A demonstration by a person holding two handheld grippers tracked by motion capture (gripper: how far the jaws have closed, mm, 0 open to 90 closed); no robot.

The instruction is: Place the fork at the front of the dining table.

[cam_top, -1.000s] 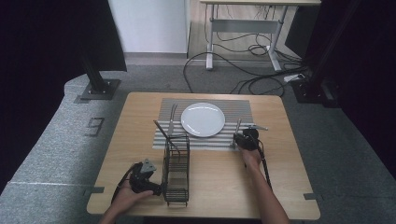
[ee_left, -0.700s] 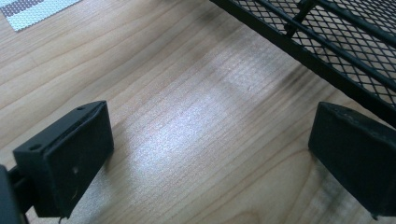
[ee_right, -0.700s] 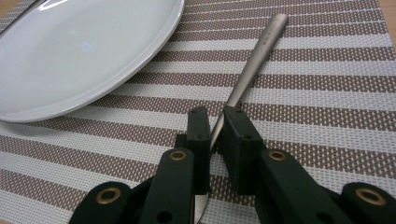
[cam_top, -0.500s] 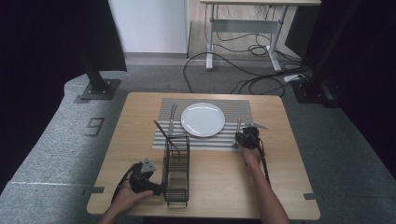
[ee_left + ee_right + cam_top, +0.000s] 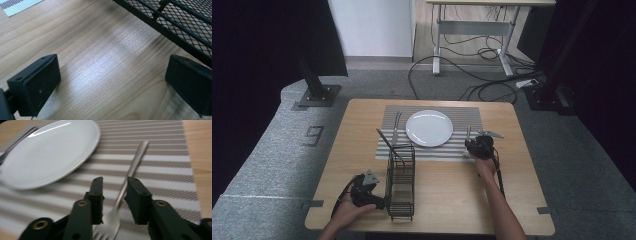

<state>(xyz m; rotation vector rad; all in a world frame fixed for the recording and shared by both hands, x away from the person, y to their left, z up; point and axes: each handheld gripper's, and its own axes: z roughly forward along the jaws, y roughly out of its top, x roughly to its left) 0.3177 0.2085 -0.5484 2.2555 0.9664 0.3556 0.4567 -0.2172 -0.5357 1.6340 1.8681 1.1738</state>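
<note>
Right gripper [image 5: 113,192], jaws narrowed astride the silver metal fork [image 5: 125,185] without clamping, lined up for pickup. Left gripper [image 5: 112,82] wide open, empty, black wire-mesh basket [image 5: 180,22] just beyond.

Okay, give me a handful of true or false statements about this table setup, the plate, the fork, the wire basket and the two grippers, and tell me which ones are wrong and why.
1. The white plate sits on the striped placemat. True.
2. The right gripper has a spoon between its jaws. False: a fork lies between them, and they have not closed on it.
3. The left gripper is open over bare wooden table beside the black wire basket. True.
4. The fork lies on the plate. False: it lies on the placemat beside the plate.
5. The wire basket stands on the far side of the plate. False: it stands nearer the person.
</note>
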